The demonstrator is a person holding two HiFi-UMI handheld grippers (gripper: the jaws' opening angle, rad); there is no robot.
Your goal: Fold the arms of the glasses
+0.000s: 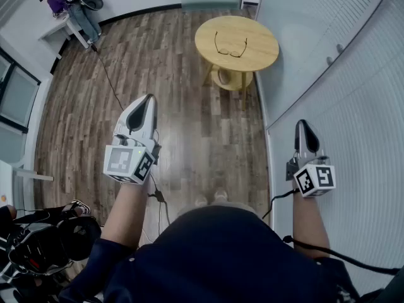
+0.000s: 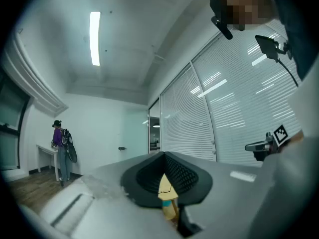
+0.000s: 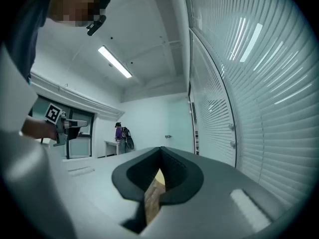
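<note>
The glasses (image 1: 230, 45) are dark-framed and lie with arms spread on a round wooden table (image 1: 265, 50) far ahead across the floor. My left gripper (image 1: 147, 98) is held up near my body, well short of the table; its jaws are shut with nothing between them. My right gripper (image 1: 302, 124) is beside the wall at the right, also shut and empty. In the left gripper view the shut jaws (image 2: 165, 157) leave only a thin slit that shows a sliver of the table (image 2: 165, 184). The right gripper view's shut jaws (image 3: 160, 153) show a similar sliver.
A glass wall with white blinds (image 1: 353, 74) runs along the right. A white desk with bags (image 1: 66, 14) stands at the far left. A dark cable (image 1: 110, 84) trails over the wooden floor. Black gear (image 1: 50, 248) lies at the lower left.
</note>
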